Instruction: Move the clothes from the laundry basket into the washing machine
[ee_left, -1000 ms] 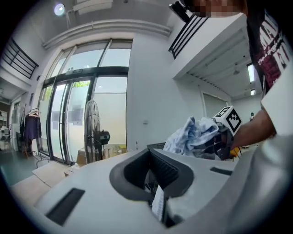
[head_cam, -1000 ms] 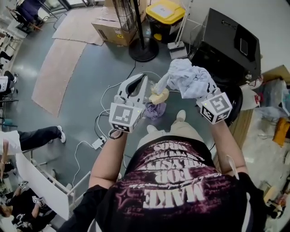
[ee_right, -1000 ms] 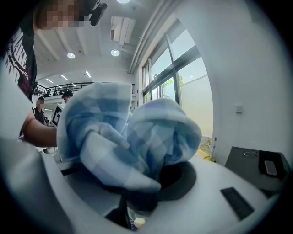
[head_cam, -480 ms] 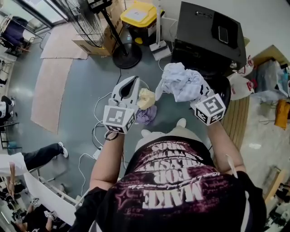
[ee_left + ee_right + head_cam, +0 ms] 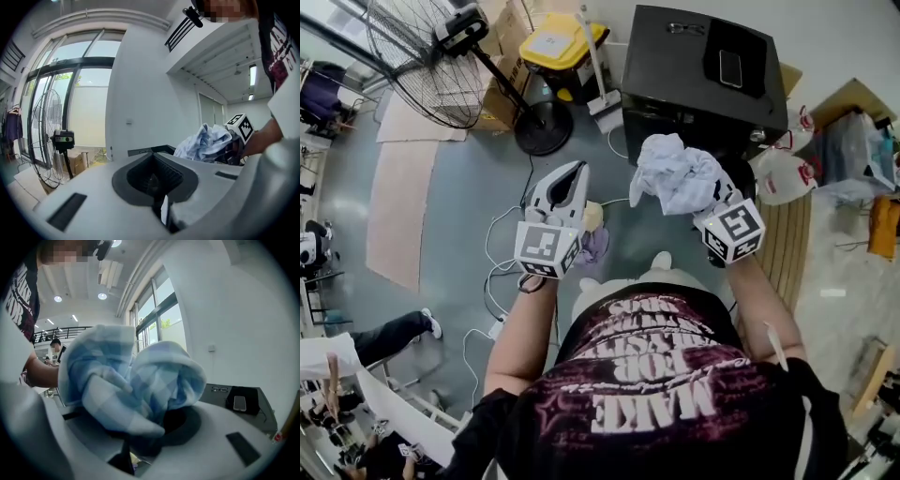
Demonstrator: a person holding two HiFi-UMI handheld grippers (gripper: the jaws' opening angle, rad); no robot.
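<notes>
On grey floor [image 5: 464, 216], standing fan [image 5: 424, 73]

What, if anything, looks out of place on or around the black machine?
A phone and a pair of glasses lie loose on top of the black machine, an odd place for them during laundry.

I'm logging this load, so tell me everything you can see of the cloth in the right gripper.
The cloth is a pale blue and white check fabric, soft and thin by its look, crumpled into a loose ball with rounded folds. The right gripper is shut on its lower part, and the bundle bulges up above the jaws. It is held in the air, touching nothing else, close in front of the black machine.
</notes>
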